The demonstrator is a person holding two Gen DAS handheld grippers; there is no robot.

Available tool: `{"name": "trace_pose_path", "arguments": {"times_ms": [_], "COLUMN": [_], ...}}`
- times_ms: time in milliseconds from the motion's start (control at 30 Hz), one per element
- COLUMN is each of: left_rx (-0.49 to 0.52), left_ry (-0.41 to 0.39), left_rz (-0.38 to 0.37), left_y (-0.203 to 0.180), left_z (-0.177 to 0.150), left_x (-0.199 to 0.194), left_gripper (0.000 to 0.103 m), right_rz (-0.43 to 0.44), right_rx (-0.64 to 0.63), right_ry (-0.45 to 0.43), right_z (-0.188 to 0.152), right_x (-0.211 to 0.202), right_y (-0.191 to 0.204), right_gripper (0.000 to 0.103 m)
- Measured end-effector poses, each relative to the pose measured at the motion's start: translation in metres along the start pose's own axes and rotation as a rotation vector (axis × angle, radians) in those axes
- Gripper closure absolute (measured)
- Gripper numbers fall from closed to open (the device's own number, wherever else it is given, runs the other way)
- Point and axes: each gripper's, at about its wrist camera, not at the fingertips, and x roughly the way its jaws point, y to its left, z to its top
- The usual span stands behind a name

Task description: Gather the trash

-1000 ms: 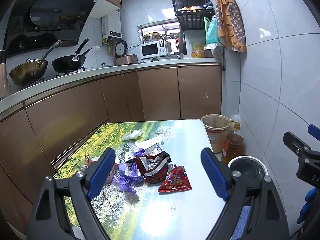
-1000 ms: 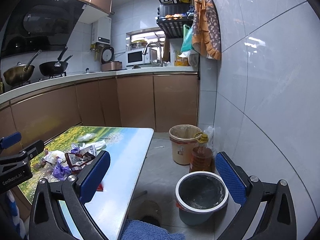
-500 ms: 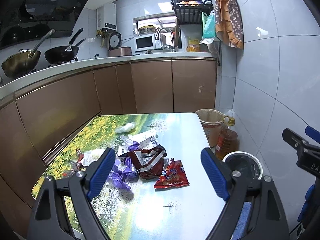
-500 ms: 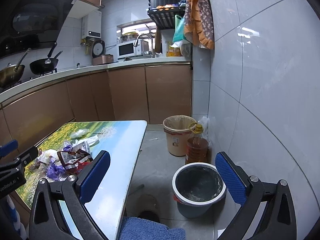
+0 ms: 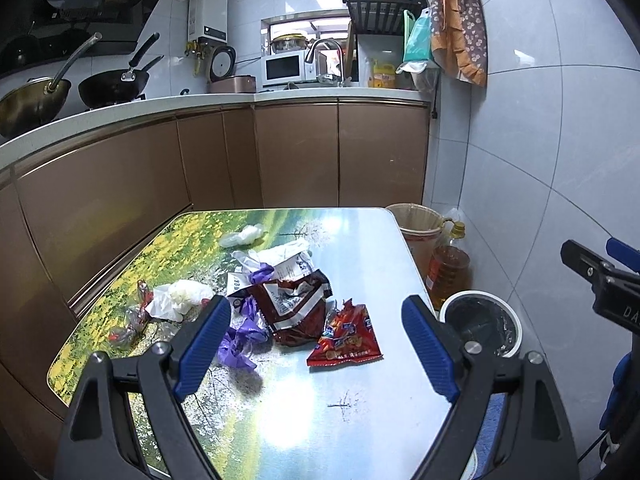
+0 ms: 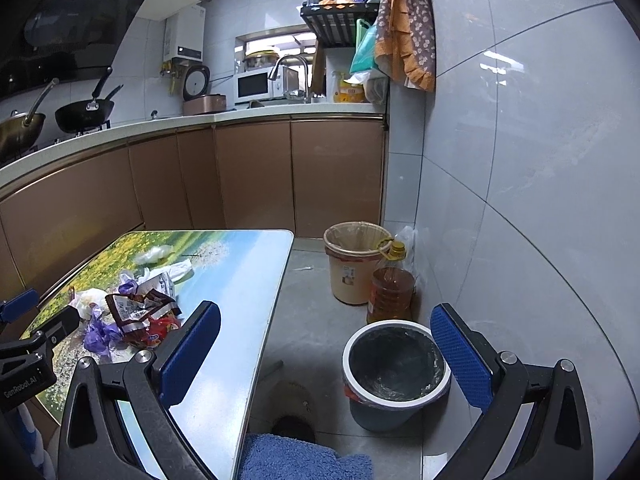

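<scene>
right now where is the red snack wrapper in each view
Left wrist: the red snack wrapper lies flat on the table, centre frame, just right of the dark red bag.
Right wrist: the same wrapper shows at lower left, partly hidden behind the dark red bag.
Shared landmark: the white-rimmed bin on the floor, right of the table.

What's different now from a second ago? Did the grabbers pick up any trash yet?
Not yet. Both grabbers tilted down a little, so the table and the trash sit higher in view. The left gripper and right gripper stayed open and empty. The red snack bag, the dark wrapper and the gray bin stayed put.
</scene>
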Motion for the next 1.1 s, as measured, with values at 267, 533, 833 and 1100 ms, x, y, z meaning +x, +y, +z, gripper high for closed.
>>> {"name": "trace_pose_path", "arguments": {"times_ms": [267,533,833,1100], "left_rx": [-0.008,-0.026,-0.137,-0.210], "left_ry": [0.057,0.129,0.251,0.245], "left_rz": [-0.027,-0.018,-0.011,-0.006], "left_y": [0.010,0.030,0.081,0.118], "left_z": [-0.013,-0.036,-0.075,-0.064], "left_x": [0.019,0.040,0.060,0.069], "left_gripper": [0.016,0.016,0.017,0.017], "right_rz": [0.032,0.096,0.261,0.471], "right_rx": [-0.021,-0.048,-0.096,-0.101], "right_ry": [0.036,0.098,0.243,0.371], "right_z": [0.000,-0.006,-0.023,-0.033], "right_x": [0.017,0.040,0.082,0.122], "right_y": [0.008,0.021,0.057,0.098], "right_gripper": [0.000,0.002,0.031,0.036]}}
